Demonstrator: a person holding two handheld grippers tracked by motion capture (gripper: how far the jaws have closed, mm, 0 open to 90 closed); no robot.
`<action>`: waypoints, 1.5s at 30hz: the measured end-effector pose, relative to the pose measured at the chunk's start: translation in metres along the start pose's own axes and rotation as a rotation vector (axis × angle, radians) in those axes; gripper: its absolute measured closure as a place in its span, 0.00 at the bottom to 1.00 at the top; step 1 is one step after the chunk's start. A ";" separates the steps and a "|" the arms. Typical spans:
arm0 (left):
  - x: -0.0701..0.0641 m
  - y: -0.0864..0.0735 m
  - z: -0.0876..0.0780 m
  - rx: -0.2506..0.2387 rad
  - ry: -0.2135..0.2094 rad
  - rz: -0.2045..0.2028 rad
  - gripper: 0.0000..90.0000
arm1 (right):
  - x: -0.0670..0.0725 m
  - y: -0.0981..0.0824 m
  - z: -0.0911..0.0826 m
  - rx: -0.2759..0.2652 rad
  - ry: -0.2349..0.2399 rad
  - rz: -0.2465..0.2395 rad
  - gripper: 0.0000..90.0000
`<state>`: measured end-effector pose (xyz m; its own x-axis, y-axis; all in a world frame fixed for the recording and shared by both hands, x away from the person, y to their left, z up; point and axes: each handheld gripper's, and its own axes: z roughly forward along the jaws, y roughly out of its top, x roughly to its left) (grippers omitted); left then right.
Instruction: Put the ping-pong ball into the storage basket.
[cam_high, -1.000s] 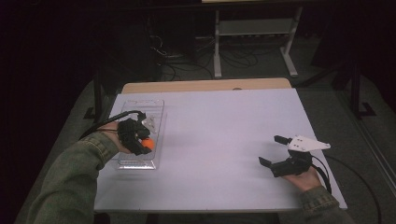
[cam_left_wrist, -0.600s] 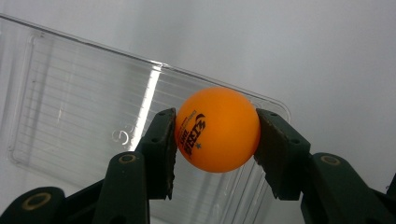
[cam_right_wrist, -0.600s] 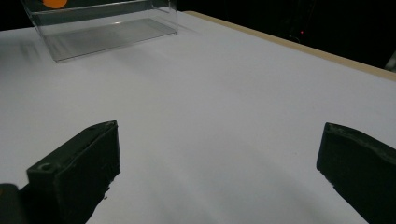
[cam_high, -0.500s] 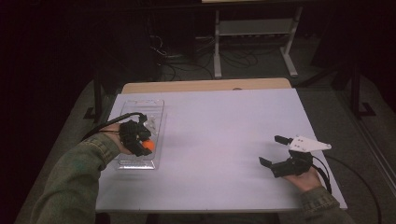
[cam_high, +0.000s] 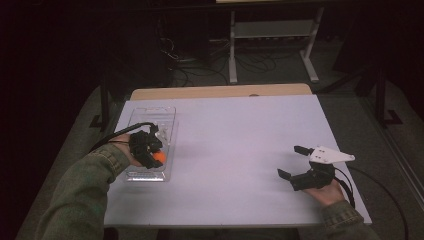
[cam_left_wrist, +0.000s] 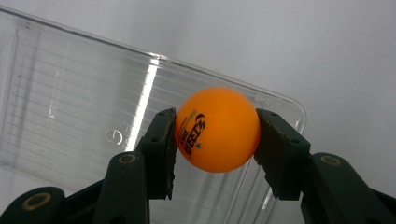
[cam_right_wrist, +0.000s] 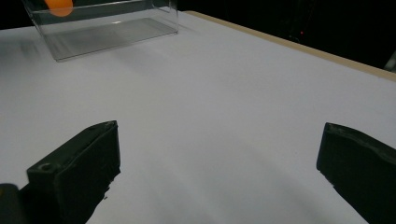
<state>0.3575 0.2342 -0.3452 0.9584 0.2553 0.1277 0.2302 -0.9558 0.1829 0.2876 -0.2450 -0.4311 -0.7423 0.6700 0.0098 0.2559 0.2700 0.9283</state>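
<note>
1. Your L gripper (cam_left_wrist: 215, 140) is clamped on the ball (cam_left_wrist: 217, 129); both pads press its sides, one each side; in the L gripper view the ball's orange w/ dark print facing the left pad.
2. In the high view that gripper (cam_high: 156, 152) sits at the table's left, above the tray (cam_high: 167, 117); the ball (cam_high: 159, 156) shows as an orange spot at its tip, over the tray's near half; can't tell if the ball touches the tray floor.
3. Tray's clear plastic, ribbed base, rounded corners; L gripper view has it right behind the ball, its rim (cam_left_wrist: 280, 95) running diagonally; it lies flat on the white table (cam_high: 240, 140), long side running away from you.
4. Your R gripper (cam_high: 291, 161) rests near the table's right front, well apart from the tray; jaws stand wide apart w/ nothing between; grey plate on top; cable trails off to the right.
5. R gripper view: two black jaws (cam_right_wrist: 215, 163) spread over bare white tabletop; farther off, top left, the tray (cam_right_wrist: 116, 28) w/ the ball (cam_right_wrist: 59, 8) seen at its far end.
6. Your sleeves are green; both forearms come in from the near edge.
7. Far side: a tan strip (cam_high: 220, 92) along the table's back edge; beyond it dark floor, cables, a white stand (cam_high: 272, 30).
</note>
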 end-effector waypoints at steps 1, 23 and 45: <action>0.000 0.000 0.001 -0.001 -0.001 -0.002 0.56 | 0.000 0.000 0.000 0.001 0.000 0.000 0.00; 0.000 -0.002 0.019 0.015 -0.031 -0.008 0.56 | 0.000 -0.001 0.000 0.008 0.000 -0.002 0.00; 0.003 -0.005 0.030 0.012 -0.046 -0.031 0.56 | 0.000 -0.001 0.000 0.011 -0.001 -0.002 0.00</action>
<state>0.3639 0.2355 -0.3753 0.9576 0.2776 0.0770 0.2613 -0.9495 0.1738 0.2874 -0.2449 -0.4322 -0.7425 0.6698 0.0072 0.2610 0.2793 0.9241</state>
